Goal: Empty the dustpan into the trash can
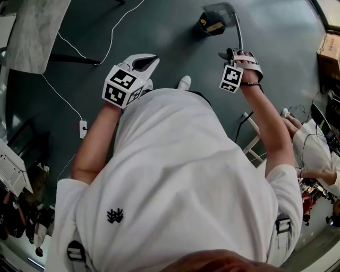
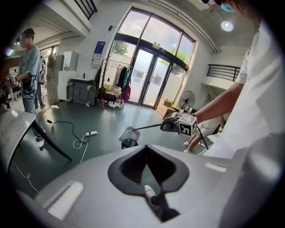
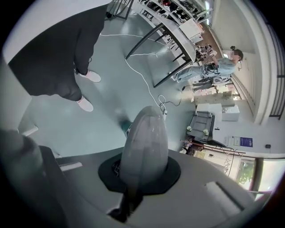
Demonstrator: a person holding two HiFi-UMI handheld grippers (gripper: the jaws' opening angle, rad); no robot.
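The person in the white T-shirt (image 1: 175, 180) is standing on the grey floor (image 1: 175, 37) with both arms reaching forward. The right tool (image 1: 232, 54) is gripping the long thin handle (image 1: 239, 34) of the dustpan (image 1: 217, 16); in the right gripper view its jaws are closing on the rounded grey grip (image 3: 144, 147) at the handle's end. The dustpan is hanging out ahead of the person, low by the floor, its pale translucent hood tipping over something dark and yellow that I cannot make out; whether it is touching the floor I cannot tell. From the left gripper view the right tool (image 2: 178, 124) is showing with its marker cube, the handle (image 2: 149, 127) running from it to the dustpan (image 2: 128, 133).

The left tool (image 1: 151, 61) is hovering beside the right one, well apart from the handle; its jaws (image 2: 145, 149) are meeting at the tips with nothing between them, a white shoe (image 2: 149, 193) showing through the gap lower down.

A white cable (image 1: 106, 42) is trailing across the floor to a power strip (image 1: 83, 128); a grey worktop (image 1: 32, 32) is standing off to the left; a cardboard box (image 1: 329, 50) is sitting at the far right. Another person (image 2: 29, 67) is standing by that worktop, and tall glass doors (image 2: 151, 75) are filling the back wall.
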